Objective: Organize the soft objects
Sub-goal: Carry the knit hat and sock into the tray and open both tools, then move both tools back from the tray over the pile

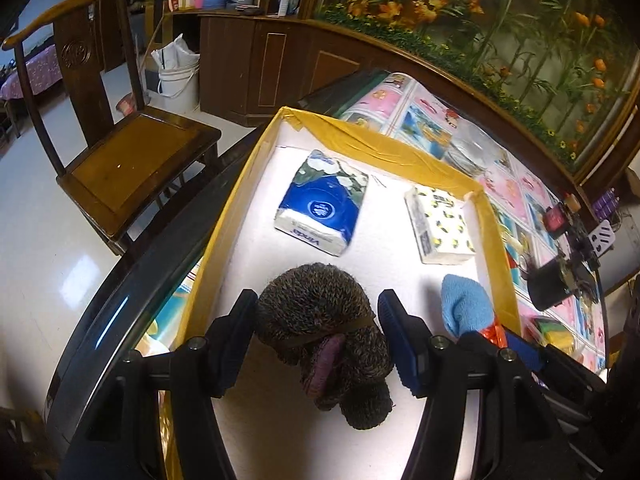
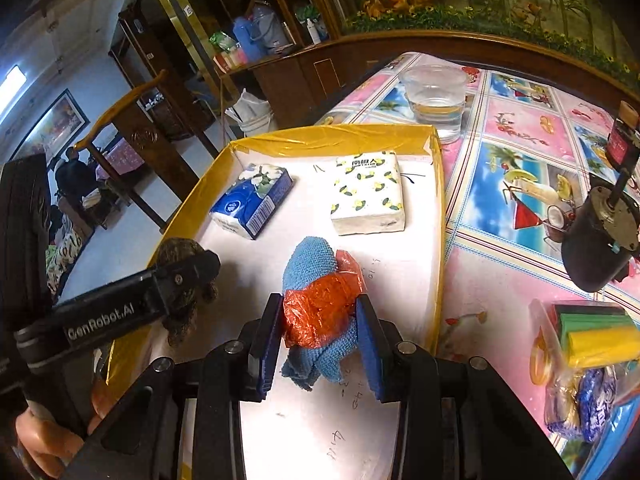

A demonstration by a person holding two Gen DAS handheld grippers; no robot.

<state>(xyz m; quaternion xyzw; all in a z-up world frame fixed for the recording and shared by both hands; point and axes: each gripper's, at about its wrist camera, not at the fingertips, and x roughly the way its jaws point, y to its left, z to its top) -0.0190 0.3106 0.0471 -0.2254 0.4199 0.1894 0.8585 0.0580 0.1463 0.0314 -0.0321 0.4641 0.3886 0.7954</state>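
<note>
A shallow white box with a yellow taped rim (image 1: 380,148) (image 2: 332,138) lies on the table. At its far end rest a blue tissue pack (image 1: 320,204) (image 2: 252,200) and a white lemon-print tissue pack (image 1: 440,228) (image 2: 368,196). My left gripper (image 1: 318,316) is shut on a brown knitted bundle (image 1: 320,344) (image 2: 180,280), held just over the box's near left part. To its right, my right gripper (image 2: 320,320) is shut on a rolled blue cloth (image 2: 312,256) (image 1: 466,308) wrapped in an orange plastic bag (image 2: 320,312), over the box floor.
On the flowered tablecloth to the box's right stand a clear cup of water (image 2: 434,100), a black motor (image 2: 600,236) and a bag of coloured items (image 2: 592,344). A wooden chair (image 1: 132,160) and a white bucket (image 1: 180,80) stand on the floor to the left.
</note>
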